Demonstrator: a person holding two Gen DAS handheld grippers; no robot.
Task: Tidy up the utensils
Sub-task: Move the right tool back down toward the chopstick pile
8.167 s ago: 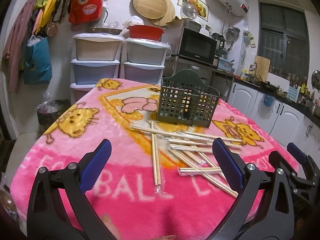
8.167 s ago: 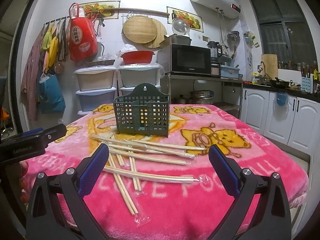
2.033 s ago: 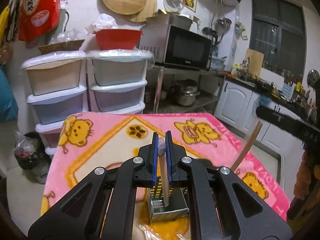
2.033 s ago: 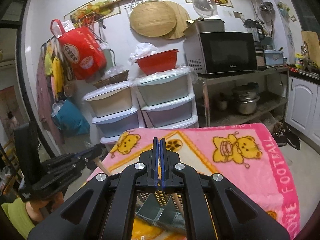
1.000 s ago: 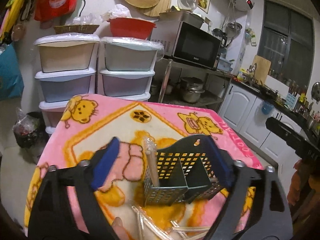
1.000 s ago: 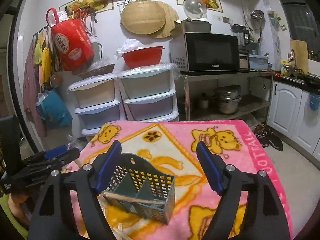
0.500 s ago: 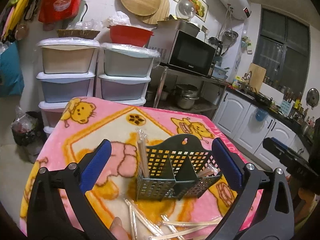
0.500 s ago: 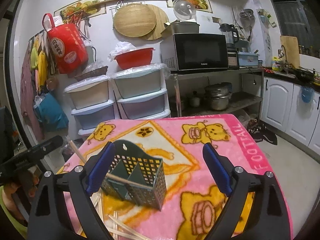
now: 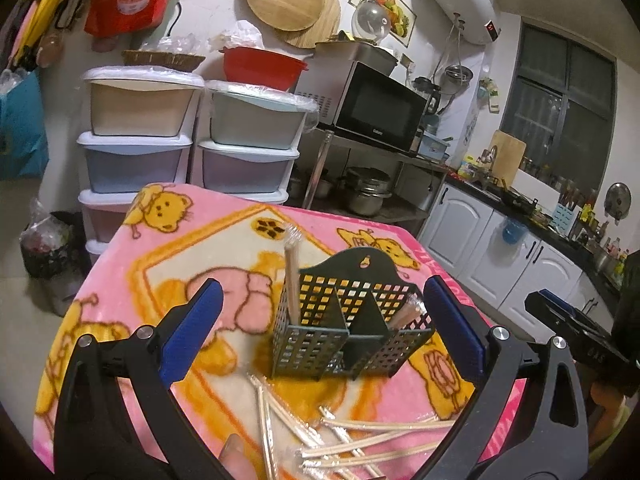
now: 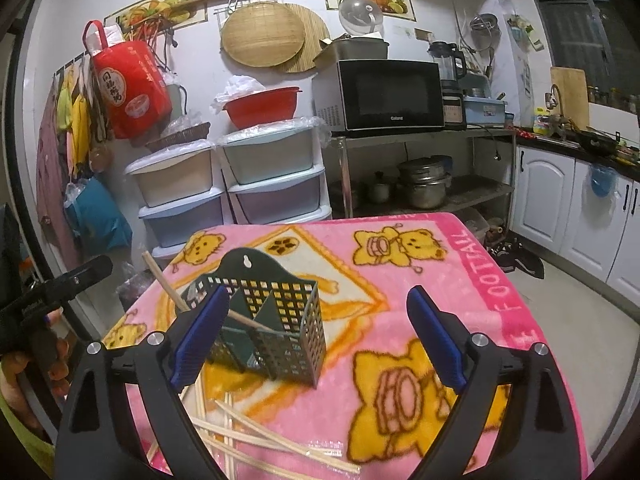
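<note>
Now both tools have let go: two seconds back each was clamped on a wrapped chopstick pair above the green caddy (image 9: 348, 332). The left hand-held gripper (image 9: 320, 330) stands wide apart, empty, its pair (image 9: 291, 276) upright in the caddy's left compartment. The right hand-held gripper (image 10: 320, 332) is likewise spread and empty, its pair (image 10: 256, 325) leaning in the other compartment. More chopsticks (image 9: 360, 440) lie on the pink-blanketed counter (image 9: 140, 280).

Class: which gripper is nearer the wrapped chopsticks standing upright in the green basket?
Left. The left gripper faces the upright chopsticks directly; the right gripper sits across the basket, by its other compartment.
</note>
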